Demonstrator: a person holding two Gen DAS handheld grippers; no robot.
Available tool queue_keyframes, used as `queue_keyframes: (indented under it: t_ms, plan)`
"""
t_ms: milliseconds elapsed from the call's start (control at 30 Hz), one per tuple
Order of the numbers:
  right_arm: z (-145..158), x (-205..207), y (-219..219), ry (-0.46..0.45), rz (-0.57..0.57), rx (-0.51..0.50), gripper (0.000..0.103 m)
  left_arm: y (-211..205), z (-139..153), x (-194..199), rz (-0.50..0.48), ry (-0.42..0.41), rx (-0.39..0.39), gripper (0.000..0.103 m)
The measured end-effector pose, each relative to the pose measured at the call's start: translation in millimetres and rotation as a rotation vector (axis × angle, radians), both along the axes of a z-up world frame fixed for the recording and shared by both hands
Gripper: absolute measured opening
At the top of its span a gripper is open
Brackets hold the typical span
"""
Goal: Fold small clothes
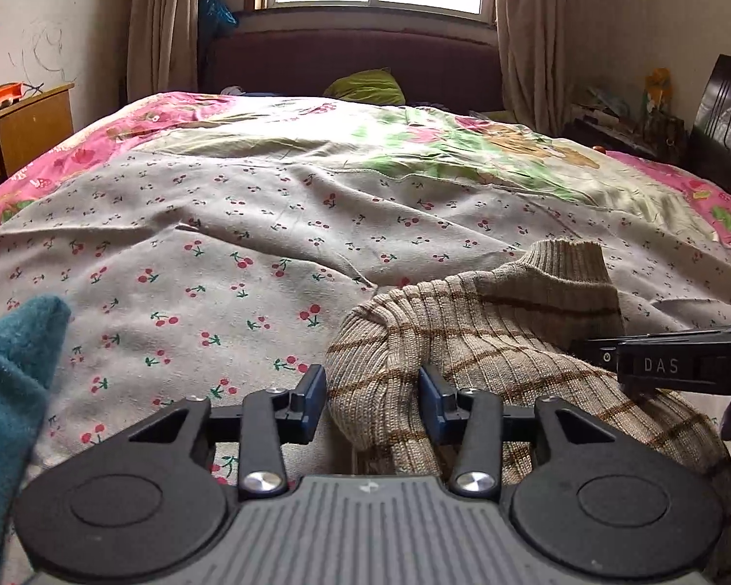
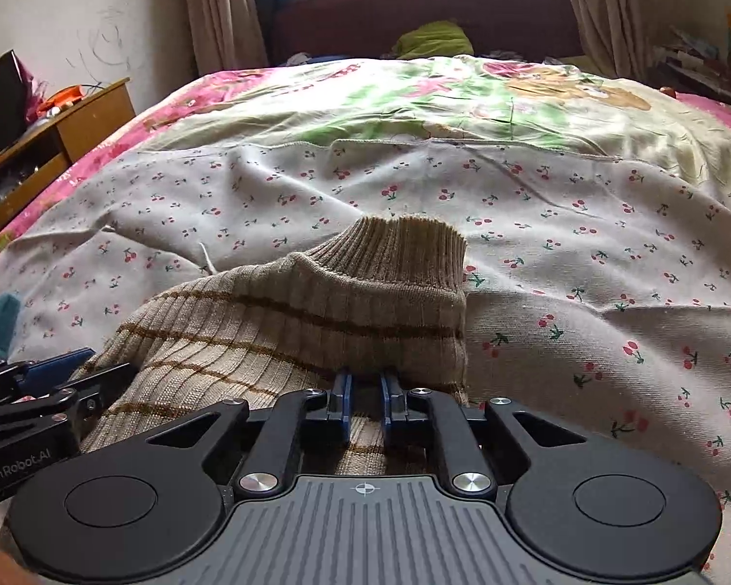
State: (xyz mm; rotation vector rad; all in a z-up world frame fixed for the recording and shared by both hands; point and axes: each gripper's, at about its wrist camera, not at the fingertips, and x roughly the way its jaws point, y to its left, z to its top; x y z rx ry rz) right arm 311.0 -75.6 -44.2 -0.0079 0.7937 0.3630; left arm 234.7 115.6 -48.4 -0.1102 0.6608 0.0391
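Observation:
A small beige ribbed sweater with brown stripes [image 1: 487, 321] lies bunched on the cherry-print sheet [image 1: 195, 253]; its ribbed neck stands up at the far end. It fills the near middle of the right wrist view [image 2: 317, 312]. My left gripper [image 1: 373, 385] has its jaws apart around a bunched fold at the sweater's left edge. My right gripper [image 2: 364, 385] has its jaws nearly together, pinching the sweater's near edge. The right gripper also shows at the right of the left wrist view [image 1: 604, 356].
A teal garment [image 1: 9, 390] lies at the near left on the bed. A wooden desk [image 1: 19, 131] stands left of the bed. A dark headboard [image 1: 355, 63] and a green pillow [image 1: 365, 85] lie at the far end. Clutter stands at the far right.

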Motion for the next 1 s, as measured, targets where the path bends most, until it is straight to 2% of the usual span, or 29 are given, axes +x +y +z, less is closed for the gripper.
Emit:
queue_keyframes:
  t_ms: [133,233,300,367,433,533,633,800,900,967,1000]
  plan:
    - [18.7,-16.4,-12.0,-0.025,0.008,0.043,0.014,4.2,11.5,-10.1,0.003,0.005,-0.024,0.055]
    - [32.2,-39.9,-32.1,-0.028,0.004,0.107,0.022,6.7,19.3,-25.2,-0.001,0.009,-0.043,0.054]
    - [35.2,-56.8,-43.4,-0.015,-0.006,0.146,0.023,8.1,22.1,-36.3,0.002,0.013,-0.07,0.054]
    - [34.7,-73.4,-49.5,-0.014,-0.007,0.17,0.023,5.3,21.6,-44.8,0.0,0.013,-0.062,0.054]
    - [30.7,-84.4,-47.5,-0.046,-0.005,0.131,0.027,0.0,15.3,-46.3,-0.007,0.039,-0.019,0.054]
    - [26.5,-82.2,-44.7,-0.029,-0.013,0.109,0.029,-2.0,7.8,-42.2,-0.004,0.086,-0.011,0.055]
    - [40.4,-84.7,-48.1,-0.037,-0.038,0.114,0.029,-6.0,16.7,-44.8,0.009,0.09,0.005,0.055]
    - [56.5,-118.2,-48.9,-0.101,0.005,0.101,0.029,-12.9,26.7,-61.7,-0.003,0.077,0.014,0.054]
    - [43.5,-132.0,-41.3,-0.067,0.018,0.052,0.03,-15.4,25.1,-68.3,-0.006,0.097,0.023,0.054]
    - [22.4,-126.0,-31.9,0.034,0.017,0.006,0.03,-19.6,19.2,-66.7,-0.009,0.134,0.062,0.055]
    - [16.5,-125.4,-29.0,0.045,0.012,-0.01,0.031,-21.0,17.6,-66.1,-0.011,0.144,0.077,0.055]
